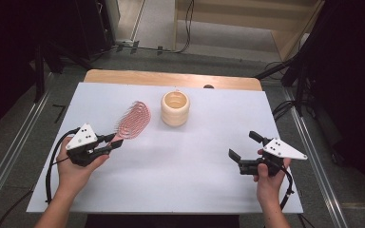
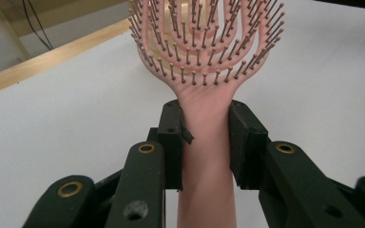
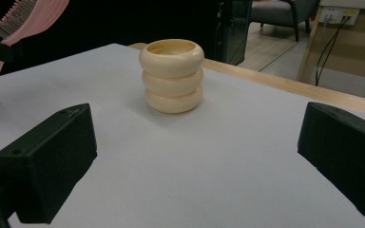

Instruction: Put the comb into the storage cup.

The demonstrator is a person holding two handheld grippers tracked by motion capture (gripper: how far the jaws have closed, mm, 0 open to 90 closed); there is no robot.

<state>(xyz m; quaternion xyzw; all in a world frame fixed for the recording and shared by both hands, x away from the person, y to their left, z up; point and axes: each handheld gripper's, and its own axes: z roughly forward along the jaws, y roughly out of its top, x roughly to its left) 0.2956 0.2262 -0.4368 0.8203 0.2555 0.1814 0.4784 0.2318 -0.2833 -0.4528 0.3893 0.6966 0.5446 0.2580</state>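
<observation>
A pink vented hairbrush [image 1: 134,119] is lifted off the white table, bristles facing up. My left gripper [image 1: 115,142] is shut on its handle [image 2: 205,142], with a black jaw pressed to each side. The brush head [image 2: 204,42] points toward a cream ribbed cup [image 1: 175,108] that stands upright at the table's far middle. My right gripper [image 1: 244,145] stays open at the right, low over the table, nothing between its jaws. In the right gripper view the cup [image 3: 172,75] stands ahead and the brush [image 3: 26,19] shows at the upper left.
The white table top [image 1: 180,166] has a wooden strip [image 1: 171,78] along its far edge. Dark stands and cables surround the table on the grey floor.
</observation>
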